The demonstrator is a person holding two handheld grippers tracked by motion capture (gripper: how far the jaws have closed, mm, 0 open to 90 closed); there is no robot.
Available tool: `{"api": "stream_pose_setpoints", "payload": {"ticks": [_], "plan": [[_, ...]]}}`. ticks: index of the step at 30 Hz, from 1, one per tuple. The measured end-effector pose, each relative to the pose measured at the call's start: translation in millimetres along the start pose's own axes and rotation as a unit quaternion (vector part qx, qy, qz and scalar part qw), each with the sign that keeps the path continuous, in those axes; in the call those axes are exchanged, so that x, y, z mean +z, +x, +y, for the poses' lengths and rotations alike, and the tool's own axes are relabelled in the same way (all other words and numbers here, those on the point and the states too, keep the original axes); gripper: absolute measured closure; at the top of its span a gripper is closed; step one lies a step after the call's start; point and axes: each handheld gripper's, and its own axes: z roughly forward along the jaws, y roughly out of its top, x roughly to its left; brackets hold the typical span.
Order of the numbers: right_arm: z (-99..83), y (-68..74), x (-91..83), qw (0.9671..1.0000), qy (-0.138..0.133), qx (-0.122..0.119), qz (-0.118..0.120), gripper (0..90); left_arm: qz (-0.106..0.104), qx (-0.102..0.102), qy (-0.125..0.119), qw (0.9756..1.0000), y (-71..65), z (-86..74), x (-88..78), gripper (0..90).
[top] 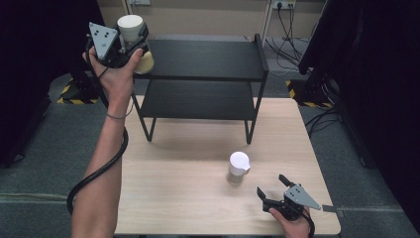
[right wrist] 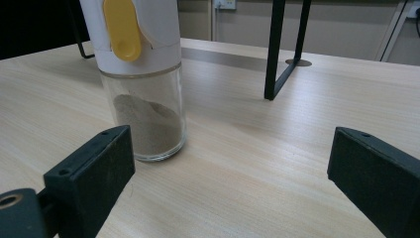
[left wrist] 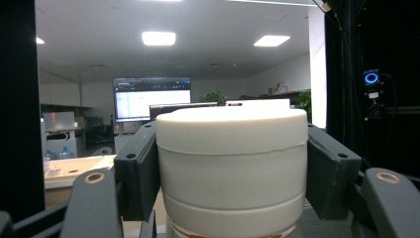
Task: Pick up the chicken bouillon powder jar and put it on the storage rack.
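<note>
While wood table (top: 173,198) carries black shelf (top: 203,74), left gripper (top: 130,42) clamps white-capped jar (top: 131,27) upright; right gripper (top: 277,191) jaws apart near upright shaker (top: 238,167).

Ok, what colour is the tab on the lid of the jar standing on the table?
Yellow tab, clearest in the right gripper view.

The desk (top: 188,198) is pale wood-grain laminate, smooth and matt. The shelf (top: 203,59) looks like matt black metal. The jar (right wrist: 146,114) is clear glossy glass under a smooth white plastic cap (right wrist: 148,29); the tongs' pads (right wrist: 94,168) are matt black plastic.
</note>
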Motion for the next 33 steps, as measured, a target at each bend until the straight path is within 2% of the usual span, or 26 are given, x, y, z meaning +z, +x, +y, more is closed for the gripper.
{"api": "stream_pose_setpoints", "payload": {"ticks": [4,8,14,15,18,21,23,28,33], "plan": [[0.5,0.4,0.2,1.0,0.001,-0.001,0.0,4.5,0.005,-0.007,0.004,0.9999,1.2,-2.9,3.3,33.4],[0.3,0.2,0.1,1.0,0.001,0.0,0.0,4.5,0.001,-0.01,0.009,0.9999,2.0,-9.2,7.3,33.4],[0.2,0.3,0.0,1.0,0.001,-0.002,0.0,4.4,0.002,-0.018,0.013,0.9998,1.4,-8.1,9.2,33.2],[0.4,0.4,0.1,1.0,0.001,-0.002,0.001,4.4,-0.005,-0.025,0.01,0.9996,3.1,-8.7,9.4,32.7],[0.5,0.3,0.2,1.0,0.001,-0.004,0.001,4.4,-0.005,-0.03,0.01,0.9995,2.2,-6.7,9.7,27.3],[0.3,0.5,0.0,1.0,0.001,-0.004,0.001,4.4,0.0,-0.019,0.014,0.9997,-0.6,-5.1,9.5,16.9],[0.7,0.5,0.2,1.0,0.002,-0.004,0.002,4.4,0.004,-0.012,0.01,0.9999,-3.0,-4.9,6.1,13.6],[1.1,0.6,0.6,1.0,0.003,-0.005,0.002,4.4,0.007,-0.004,-0.003,1.0,-7.5,-4.7,-2.4,11.3],[0.6,0.2,0.7,1.0,0.002,-0.004,0.003,4.3,0.019,-0.011,-0.002,0.9998,-10.5,-5.7,-9.6,10.3]]}}
